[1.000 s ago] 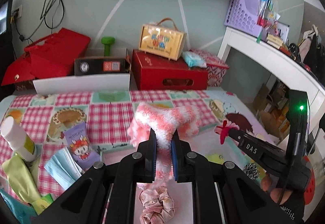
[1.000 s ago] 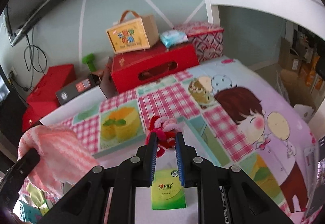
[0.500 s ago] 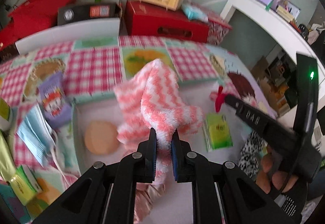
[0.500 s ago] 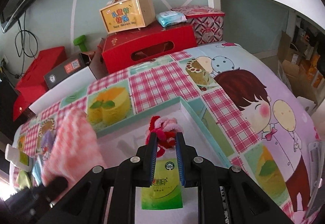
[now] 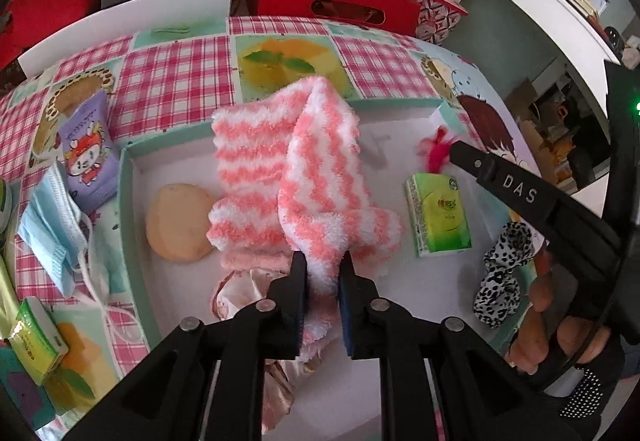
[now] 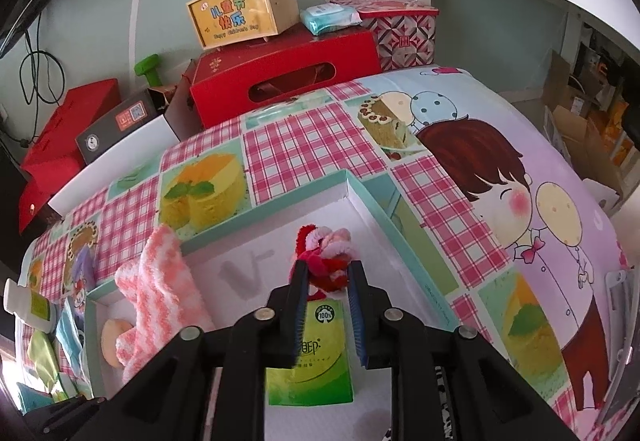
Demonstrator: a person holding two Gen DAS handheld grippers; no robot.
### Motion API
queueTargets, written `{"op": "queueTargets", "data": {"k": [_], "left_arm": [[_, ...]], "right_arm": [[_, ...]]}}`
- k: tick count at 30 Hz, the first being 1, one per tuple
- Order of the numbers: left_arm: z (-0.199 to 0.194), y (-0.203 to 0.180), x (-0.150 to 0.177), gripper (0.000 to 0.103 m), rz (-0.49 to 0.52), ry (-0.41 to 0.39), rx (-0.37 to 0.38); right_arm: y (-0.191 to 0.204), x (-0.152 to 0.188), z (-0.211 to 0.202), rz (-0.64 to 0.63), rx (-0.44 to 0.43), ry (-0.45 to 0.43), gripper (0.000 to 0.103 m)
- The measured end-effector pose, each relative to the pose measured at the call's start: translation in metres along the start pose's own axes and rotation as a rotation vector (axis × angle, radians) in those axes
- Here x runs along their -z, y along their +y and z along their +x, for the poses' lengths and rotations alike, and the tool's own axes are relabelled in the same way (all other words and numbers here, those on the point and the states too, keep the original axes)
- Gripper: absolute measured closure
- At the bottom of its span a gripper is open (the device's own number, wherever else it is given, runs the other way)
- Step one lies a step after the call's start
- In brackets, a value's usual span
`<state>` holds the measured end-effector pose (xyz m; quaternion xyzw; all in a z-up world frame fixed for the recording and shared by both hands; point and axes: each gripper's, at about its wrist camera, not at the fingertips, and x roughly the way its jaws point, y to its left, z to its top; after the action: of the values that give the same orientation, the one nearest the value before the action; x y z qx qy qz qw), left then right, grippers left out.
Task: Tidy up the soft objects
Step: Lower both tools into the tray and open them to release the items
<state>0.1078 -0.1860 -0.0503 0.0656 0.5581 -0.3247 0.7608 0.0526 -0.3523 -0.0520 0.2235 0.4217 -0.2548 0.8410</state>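
A fluffy pink-and-white striped sock [image 5: 316, 169] lies draped in the white tray with the teal rim [image 5: 126, 201]. My left gripper [image 5: 322, 261] still has the sock's end between its fingers, and the jaws are opening. In the right wrist view, a red-and-pink scrunchie [image 6: 324, 241] sits between the tips of my right gripper [image 6: 327, 269], low over the tray's far right corner. These jaws are opening too. The sock [image 6: 160, 281] shows at the left of that view.
In the tray lie a beige round puff [image 5: 178, 221], a pink satin scrunchie [image 5: 240, 293] and a green tissue pack [image 5: 438, 215]. A leopard scrunchie [image 5: 500, 269] lies at the right. A face mask [image 5: 52, 233] and purple pack [image 5: 86, 157] lie to the left. Boxes line the back.
The left gripper tipped downward and lowered the sock from the air into the tray. The right gripper sank a little with the scrunchie. Both pairs of jaws stand slightly wider.
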Motion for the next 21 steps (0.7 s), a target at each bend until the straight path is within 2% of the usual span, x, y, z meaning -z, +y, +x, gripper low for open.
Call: {"op": "queueTargets", "data": {"k": [1, 2, 3, 4, 7, 9, 10, 11, 13, 16, 18, 21], "left_arm": [[-0.006, 0.000, -0.001, 0.078, -0.003, -0.006, 0.002], [-0.011, 0.000, -0.002, 0.068, -0.003, -0.015, 0.005], [-0.019, 0.000, -0.003, 0.062, -0.001, -0.037, 0.012], [-0.027, -0.001, -0.005, 0.057, 0.001, -0.057, 0.014], [-0.044, 0.000, -0.007, 0.056, 0.002, -0.097, 0.008], [-0.055, 0.003, -0.008, 0.042, -0.013, -0.127, 0.000], [-0.059, 0.006, -0.007, 0.031, -0.021, -0.142, -0.003], [-0.063, 0.008, -0.008, 0.027, -0.031, -0.159, -0.007], [-0.069, 0.014, -0.008, 0.026, -0.044, -0.179, -0.013], [-0.071, 0.026, -0.011, 0.015, -0.087, -0.186, -0.024], [-0.070, 0.038, -0.012, 0.015, -0.126, -0.179, -0.043], [-0.063, 0.052, -0.013, 0.014, -0.188, -0.171, -0.074]], "right_arm": [[0.000, -0.001, -0.004, 0.001, 0.001, -0.007, 0.060], [0.001, -0.002, -0.008, -0.001, 0.002, -0.019, 0.054], [0.001, -0.003, -0.011, -0.003, 0.003, -0.029, 0.048], [0.003, -0.004, -0.016, -0.007, 0.004, -0.041, 0.047], [0.008, -0.007, -0.028, -0.027, 0.013, -0.065, 0.044], [0.011, -0.009, -0.034, -0.037, 0.018, -0.069, 0.035], [0.012, -0.009, -0.036, -0.042, 0.017, -0.070, 0.029], [0.014, -0.010, -0.039, -0.048, 0.012, -0.072, 0.026], [0.019, -0.010, -0.045, -0.063, 0.004, -0.075, 0.016], [0.025, -0.008, -0.047, -0.082, 0.011, -0.073, 0.005], [0.027, -0.007, -0.048, -0.091, 0.012, -0.075, 0.000], [0.027, -0.006, -0.044, -0.080, 0.006, -0.056, 0.000]]}}
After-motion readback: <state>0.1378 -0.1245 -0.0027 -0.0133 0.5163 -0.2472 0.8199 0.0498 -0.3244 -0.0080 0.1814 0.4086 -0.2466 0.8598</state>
